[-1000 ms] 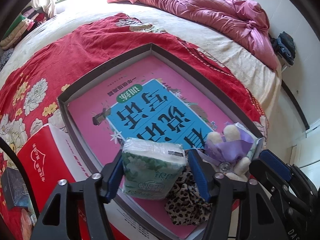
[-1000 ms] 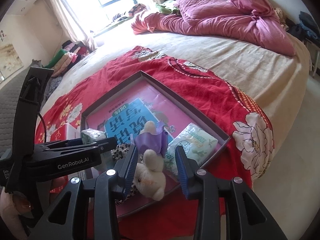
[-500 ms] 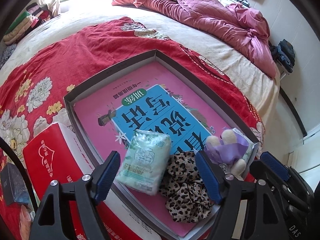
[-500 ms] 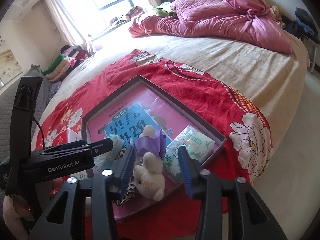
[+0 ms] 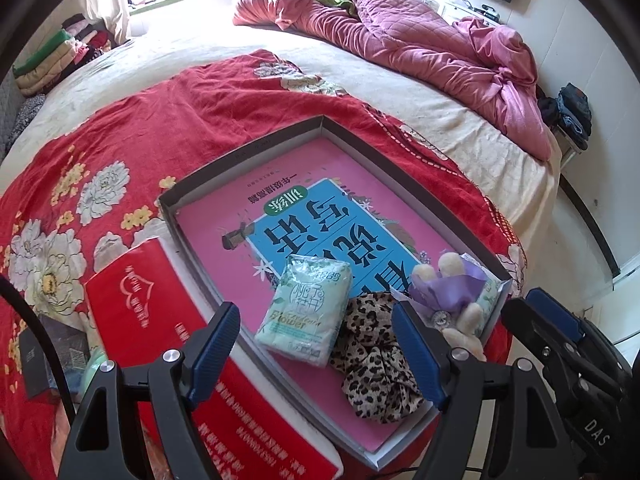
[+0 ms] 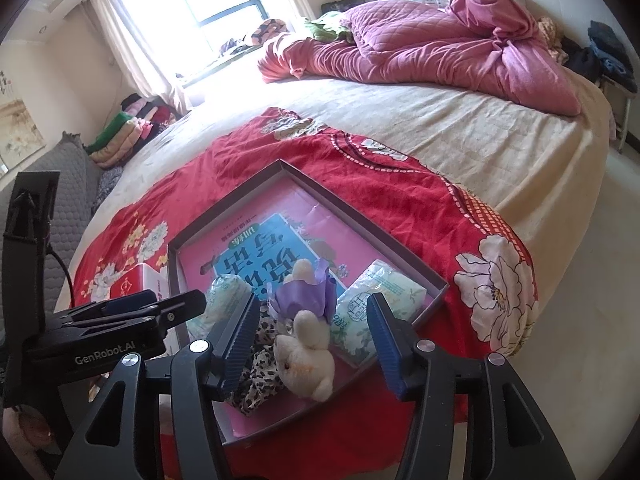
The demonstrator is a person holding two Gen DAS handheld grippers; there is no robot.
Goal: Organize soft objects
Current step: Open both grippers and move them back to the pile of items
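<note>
A grey shallow box (image 5: 256, 146) (image 6: 352, 218) with a pink and blue book on its floor lies on a red flowered cloth. In it lie a green tissue pack (image 5: 306, 308) (image 6: 222, 300), a leopard-print scrunchie (image 5: 376, 372) (image 6: 260, 360), a cream plush bunny with a purple bow (image 5: 448, 292) (image 6: 306, 344) and a second green tissue pack (image 6: 378, 308). My left gripper (image 5: 316, 352) is open and empty, just above and in front of the first pack. My right gripper (image 6: 312, 334) is open and empty around the bunny without touching it.
A red tissue box (image 5: 168, 332) (image 6: 132, 286) lies left of the grey box. A crumpled pink quilt (image 5: 432, 52) (image 6: 440, 48) lies at the far side of the bed. The bed edge (image 6: 576, 208) drops to the floor on the right.
My left gripper opened and let go of the green tissue pack, which now lies flat in the box; the gripper drew back. My right gripper opened wider and pulled back from the bunny.
</note>
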